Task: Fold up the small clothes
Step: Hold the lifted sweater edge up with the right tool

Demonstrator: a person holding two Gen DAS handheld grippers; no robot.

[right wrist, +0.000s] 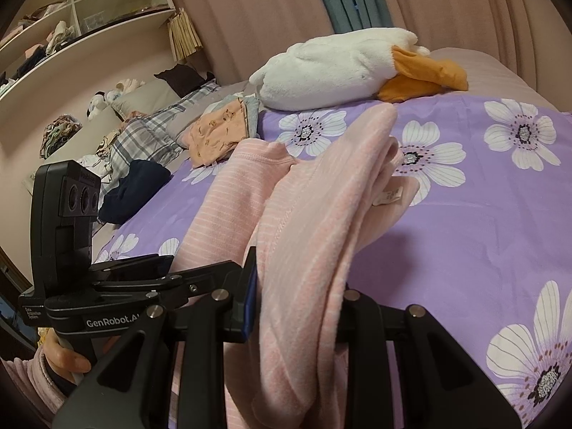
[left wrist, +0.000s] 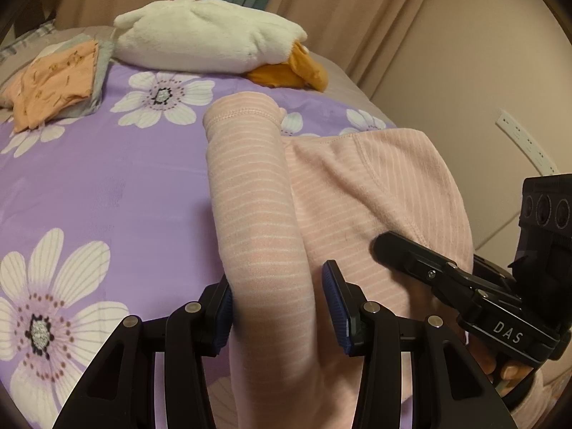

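A pink striped garment (left wrist: 357,193) lies on the purple flowered bedspread (left wrist: 107,178). One pink sleeve or leg (left wrist: 257,196) runs toward me between the fingers of my left gripper (left wrist: 279,307), which sit either side of it with a gap on the right. My right gripper (right wrist: 296,307) is shut on a bunched fold of the same pink garment (right wrist: 321,214), lifted off the bed; a small label (right wrist: 388,193) hangs from it. The right gripper also shows in the left wrist view (left wrist: 429,268), and the left gripper in the right wrist view (right wrist: 143,279).
A white and orange plush duck (left wrist: 214,35) lies at the far edge of the bed. Folded orange clothes (left wrist: 53,82) lie on a grey piece at the far left. A dark blue garment (right wrist: 136,193), plaid cloth and shelves (right wrist: 71,18) are beyond the bed.
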